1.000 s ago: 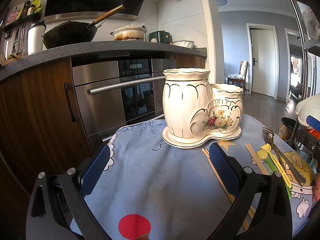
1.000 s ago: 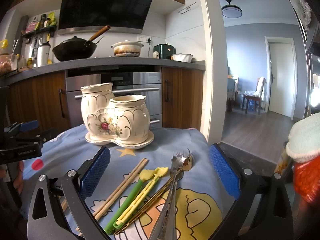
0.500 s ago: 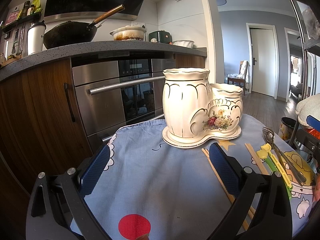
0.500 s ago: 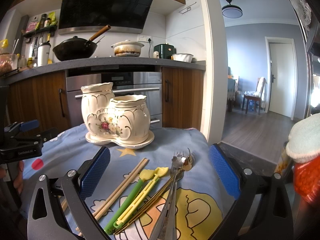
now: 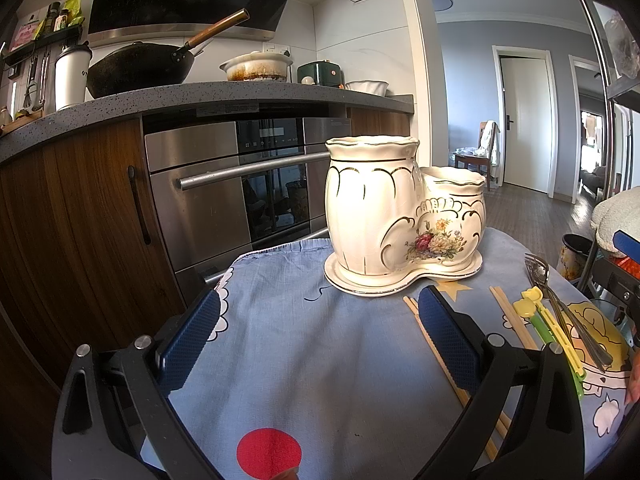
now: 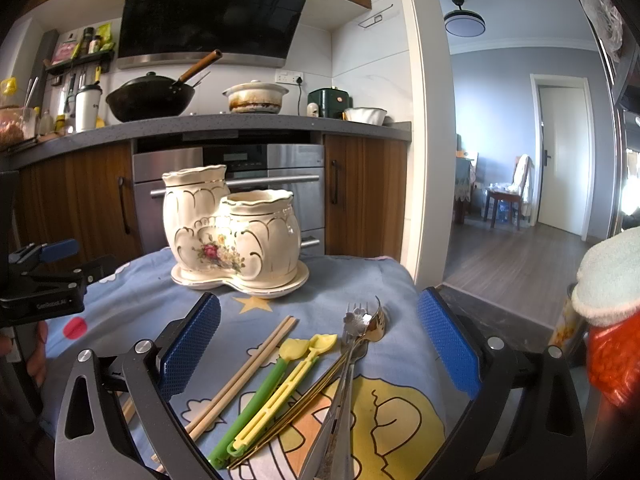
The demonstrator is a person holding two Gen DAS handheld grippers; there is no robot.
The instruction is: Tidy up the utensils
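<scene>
— Right wrist view first: what lies in front of your tongs?

— Your right tongs (image 6: 318, 348) are spread wide with nothing between the blue pads, hovering over the utensils on the surface (image 6: 160, 300), which is covered in a blue cartoon-print cloth. A pair of pale wooden chopsticks (image 6: 244, 376) lies on the left of the bunch. Just beside them lie a green-handled utensil (image 6: 256, 404) and a yellow slotted one (image 6: 280, 392), both with yellow heads. Next come thin gold-coloured sticks (image 6: 304, 400), then a steel fork (image 6: 352, 344) and a gold spoon (image 6: 378, 322) with their heads touching. All of them point roughly toward the holder.

— And the holder?

— You see a cream ceramic holder (image 6: 236, 232) with gold scroll lines and a painted flower bouquet. It has two joined cups, one tall and one shorter, on a shared saucer-like base. It stands upright at the far end of the cloth, apart from the utensils.

— Your left side?

— Your left tongs (image 5: 318, 336) are equally wide apart and hold nothing. They sit over bare cloth, with the holder ahead and more chopsticks (image 5: 448, 364) passing under the right finger. A black wok (image 5: 136, 72) rests on the kitchen worktop behind.
</scene>
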